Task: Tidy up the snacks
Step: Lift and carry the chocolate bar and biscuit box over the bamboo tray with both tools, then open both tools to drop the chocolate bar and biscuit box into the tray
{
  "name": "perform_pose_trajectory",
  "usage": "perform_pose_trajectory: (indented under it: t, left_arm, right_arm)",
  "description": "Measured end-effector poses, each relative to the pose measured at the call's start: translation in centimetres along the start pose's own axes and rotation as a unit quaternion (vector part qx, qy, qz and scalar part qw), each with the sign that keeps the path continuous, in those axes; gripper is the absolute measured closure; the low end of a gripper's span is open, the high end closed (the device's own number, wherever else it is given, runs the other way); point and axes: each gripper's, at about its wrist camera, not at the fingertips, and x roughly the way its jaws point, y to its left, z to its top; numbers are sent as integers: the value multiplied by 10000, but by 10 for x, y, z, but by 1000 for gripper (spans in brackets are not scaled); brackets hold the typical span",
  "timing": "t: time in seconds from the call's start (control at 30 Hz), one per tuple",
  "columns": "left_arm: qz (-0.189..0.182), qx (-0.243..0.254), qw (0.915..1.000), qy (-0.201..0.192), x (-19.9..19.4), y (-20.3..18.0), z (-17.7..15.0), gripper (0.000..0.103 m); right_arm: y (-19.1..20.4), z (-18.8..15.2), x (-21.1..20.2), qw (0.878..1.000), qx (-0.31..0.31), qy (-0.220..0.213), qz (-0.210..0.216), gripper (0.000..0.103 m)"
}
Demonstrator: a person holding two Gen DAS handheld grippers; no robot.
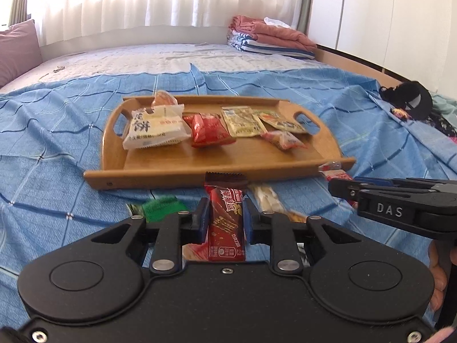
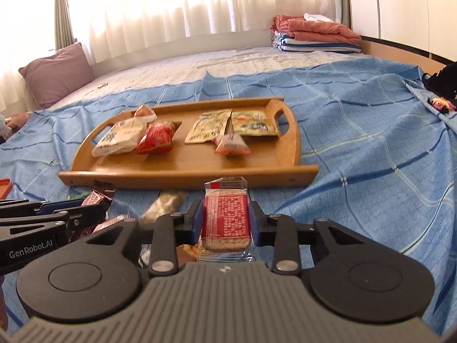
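A wooden tray [image 1: 228, 163] [image 2: 182, 171] lies on the blue bedspread and holds several snack packets: a white one [image 1: 154, 128], a red one [image 1: 207, 130], yellow-green ones [image 1: 242, 121] and a small pink one [image 1: 282, 140]. My left gripper [image 1: 225, 217] is shut on a dark red wafer bar [image 1: 227, 223], held just in front of the tray's near rim. My right gripper [image 2: 225, 220] is shut on a red-and-clear biscuit packet [image 2: 225, 217], also just before the tray. A green packet [image 1: 160, 207] and a pale snack [image 1: 267, 197] [image 2: 165, 205] lie loose on the bedspread below the grippers.
A purple pillow [image 2: 57, 74] lies at the far left. Folded blankets [image 1: 265, 38] [image 2: 314, 34] sit at the far right of the bed. A black bag [image 1: 408, 100] rests at the right edge. An orange item [image 2: 4, 187] shows at the left.
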Motion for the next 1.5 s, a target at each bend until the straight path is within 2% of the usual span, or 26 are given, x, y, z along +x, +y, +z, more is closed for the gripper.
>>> perform_pose_trajectory:
  t: [0.17, 0.4, 0.57, 0.77, 1.13, 1.3, 1.5]
  left_arm:
    - [4, -63, 9998, -177, -4, 7, 35, 80]
    - [-73, -316, 9993, -196, 7, 25, 88, 80]
    - [-74, -382, 9991, -138, 24, 33, 122, 80]
    - [-122, -506, 9985, 155, 55, 39, 153, 80]
    - [-287, -853, 9947, 494, 123, 49, 183, 80]
    - [-163, -1090, 9919, 632, 156, 57, 184, 80]
    - [57, -1054, 9911, 808, 191, 62, 183, 80]
  right_arm:
    - [-2, 31, 1, 9999, 72, -153, 11, 65]
    - [-5, 77, 14, 9995, 223, -200, 32, 65]
    - [-7, 106, 33, 9991, 400, -84, 130, 65]
    - [-8, 132, 57, 9985, 519, 41, 158, 65]
    - [-9, 151, 113, 9980, 513, 355, -67, 65]
    - [-12, 153, 139, 9967, 643, 492, -95, 65]
    - [-15, 149, 172, 9950, 747, 650, -100, 65]
